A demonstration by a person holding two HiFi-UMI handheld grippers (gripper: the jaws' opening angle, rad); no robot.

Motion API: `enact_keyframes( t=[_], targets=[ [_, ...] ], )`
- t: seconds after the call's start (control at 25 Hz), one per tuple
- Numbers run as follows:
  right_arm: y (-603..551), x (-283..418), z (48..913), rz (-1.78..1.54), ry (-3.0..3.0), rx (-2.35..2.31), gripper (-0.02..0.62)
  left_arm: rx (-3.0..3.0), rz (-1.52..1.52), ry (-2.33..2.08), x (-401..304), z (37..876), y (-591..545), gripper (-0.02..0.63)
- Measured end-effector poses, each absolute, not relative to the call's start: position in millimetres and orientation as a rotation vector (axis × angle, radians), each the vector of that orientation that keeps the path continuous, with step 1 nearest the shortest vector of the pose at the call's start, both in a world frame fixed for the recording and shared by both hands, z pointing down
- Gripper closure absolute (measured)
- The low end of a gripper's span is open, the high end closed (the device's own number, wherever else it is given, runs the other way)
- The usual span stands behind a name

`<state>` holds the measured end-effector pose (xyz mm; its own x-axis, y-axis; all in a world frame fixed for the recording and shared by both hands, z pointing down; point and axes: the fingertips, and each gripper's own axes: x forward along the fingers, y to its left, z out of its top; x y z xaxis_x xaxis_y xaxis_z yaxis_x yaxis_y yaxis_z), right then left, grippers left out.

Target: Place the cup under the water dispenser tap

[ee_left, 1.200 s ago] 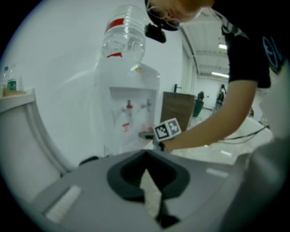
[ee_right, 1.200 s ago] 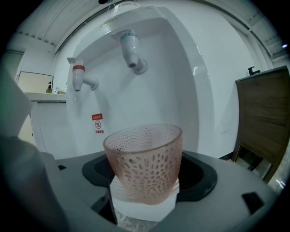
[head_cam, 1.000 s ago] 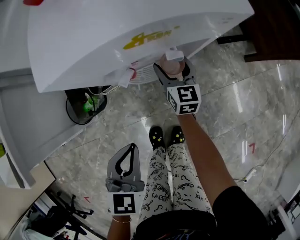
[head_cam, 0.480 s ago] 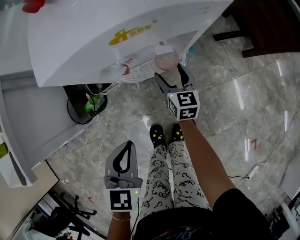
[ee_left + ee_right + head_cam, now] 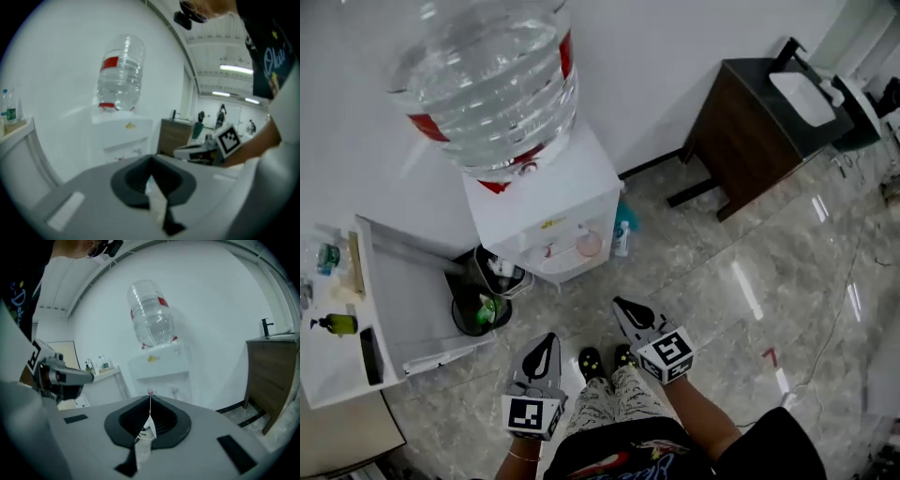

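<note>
A pale pink cup (image 5: 588, 245) stands in the alcove of the white water dispenser (image 5: 546, 208), below its taps. A large clear water bottle (image 5: 492, 80) sits upside down on top. My right gripper (image 5: 620, 304) is shut with nothing in it, well back from the dispenser and pointing toward it. Beside it, my left gripper (image 5: 547, 338) is also shut and empty. In the left gripper view the shut jaws (image 5: 151, 160) face the dispenser (image 5: 124, 136) across the room. From the right gripper (image 5: 150, 397), the dispenser (image 5: 161, 365) and bottle (image 5: 151, 319) stand ahead.
A black bin (image 5: 478, 302) sits left of the dispenser and a blue bottle (image 5: 623, 225) at its right foot. A white counter (image 5: 403, 309) with small bottles runs along the left. A dark wooden cabinet (image 5: 750, 131) with a basin stands at the right. The person's patterned trouser legs (image 5: 609, 403) are below.
The right gripper, open around the cup a second ago, has drawn back from it and shut. Both grippers rose and moved away from the dispenser; the cup stays in the alcove.
</note>
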<state>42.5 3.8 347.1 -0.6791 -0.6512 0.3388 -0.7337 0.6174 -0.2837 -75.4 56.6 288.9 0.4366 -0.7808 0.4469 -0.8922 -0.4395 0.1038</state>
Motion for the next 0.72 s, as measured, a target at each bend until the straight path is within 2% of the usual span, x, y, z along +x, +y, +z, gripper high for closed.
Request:
enact_keyframes(
  t=[0.28, 0.72],
  targets=[
    [12, 49, 194, 0.445, -2.792, 1.077, 0.581, 2.412, 0.210, -1.380, -44, 201, 54, 0.609],
    [42, 54, 180, 0.511, -2.827, 1.107, 0.580, 2.476, 0.322, -1.455, -52, 184, 80, 0.609]
  ],
)
